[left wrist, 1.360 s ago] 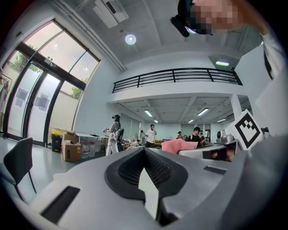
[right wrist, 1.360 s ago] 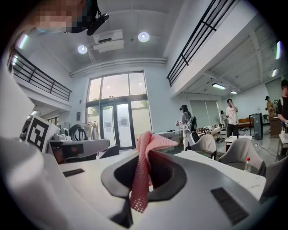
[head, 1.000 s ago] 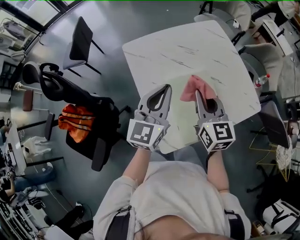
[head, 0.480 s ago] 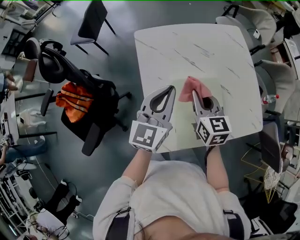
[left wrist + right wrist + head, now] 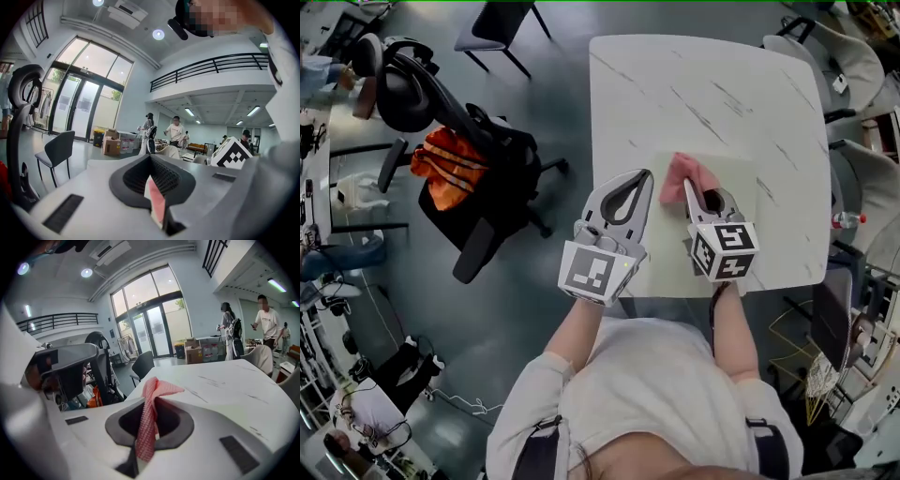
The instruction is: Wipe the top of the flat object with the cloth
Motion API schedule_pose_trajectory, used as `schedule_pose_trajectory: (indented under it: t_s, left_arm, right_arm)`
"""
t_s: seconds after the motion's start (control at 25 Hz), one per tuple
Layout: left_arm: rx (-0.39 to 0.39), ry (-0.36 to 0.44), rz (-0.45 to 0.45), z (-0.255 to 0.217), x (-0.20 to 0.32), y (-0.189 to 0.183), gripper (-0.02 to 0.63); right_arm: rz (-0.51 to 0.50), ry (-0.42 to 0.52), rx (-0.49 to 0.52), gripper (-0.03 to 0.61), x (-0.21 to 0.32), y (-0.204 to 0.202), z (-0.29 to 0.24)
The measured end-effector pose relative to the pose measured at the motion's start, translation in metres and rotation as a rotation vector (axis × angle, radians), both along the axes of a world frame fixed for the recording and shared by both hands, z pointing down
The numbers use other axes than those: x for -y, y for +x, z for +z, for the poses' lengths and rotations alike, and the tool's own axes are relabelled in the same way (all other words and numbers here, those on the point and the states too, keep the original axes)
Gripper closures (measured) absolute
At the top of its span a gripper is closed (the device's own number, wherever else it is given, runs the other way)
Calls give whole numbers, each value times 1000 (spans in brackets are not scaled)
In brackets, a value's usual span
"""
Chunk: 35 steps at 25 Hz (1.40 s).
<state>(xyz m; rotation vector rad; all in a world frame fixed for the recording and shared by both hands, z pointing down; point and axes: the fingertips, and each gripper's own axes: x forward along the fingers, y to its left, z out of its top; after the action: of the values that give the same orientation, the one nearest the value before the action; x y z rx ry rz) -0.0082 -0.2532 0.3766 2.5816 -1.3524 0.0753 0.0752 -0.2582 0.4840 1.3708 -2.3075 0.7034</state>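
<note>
A pale, flat sheet (image 5: 727, 183) lies on the white marble table (image 5: 712, 94) near its front edge. A pink cloth (image 5: 682, 175) rests on the sheet's far left part, bunched up. My right gripper (image 5: 690, 187) is shut on the cloth (image 5: 151, 408), which hangs from its jaws and folds over onto the sheet. My left gripper (image 5: 643, 176) lies along the sheet's left edge. In the left gripper view its jaws are shut on a thin pale and pink sliver (image 5: 154, 201), seemingly the sheet's edge.
A black office chair (image 5: 478, 169) with an orange garment (image 5: 445, 178) stands left of the table. A dark chair (image 5: 502, 23) is at the far left and grey chairs (image 5: 834, 56) on the right. Several people stand far off behind the table.
The head view has swung, so the table sits further right and higher. Both grippers keep their holds. The cloth stays on the sheet's far left part.
</note>
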Motion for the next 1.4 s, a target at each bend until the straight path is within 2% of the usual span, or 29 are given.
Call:
schedule_pose_trajectory:
  t_s: [0.28,0.48,0.64,0.84,1.4]
  left_arm:
    - [19,-42,-82,7,-5,-20,601]
    - [-20,14,-119,-1,-8,-31,601]
    - [-2,-4,-132,5,-10,-41,601]
    - [-2,-12,-125,6,-11,-39,601]
    - [-3,-19,-60,11,-10,0,601]
  right_arm:
    - [-73,-61,-118,548,9,-17,25]
    - [-115,-91,-226,548,15,-30,38]
    - [-137,-107,-304,548,17,-30,48]
    - [-130,-127,-307,548,16,-22,51]
    - [-24,-154,-275,548,18,35,55]
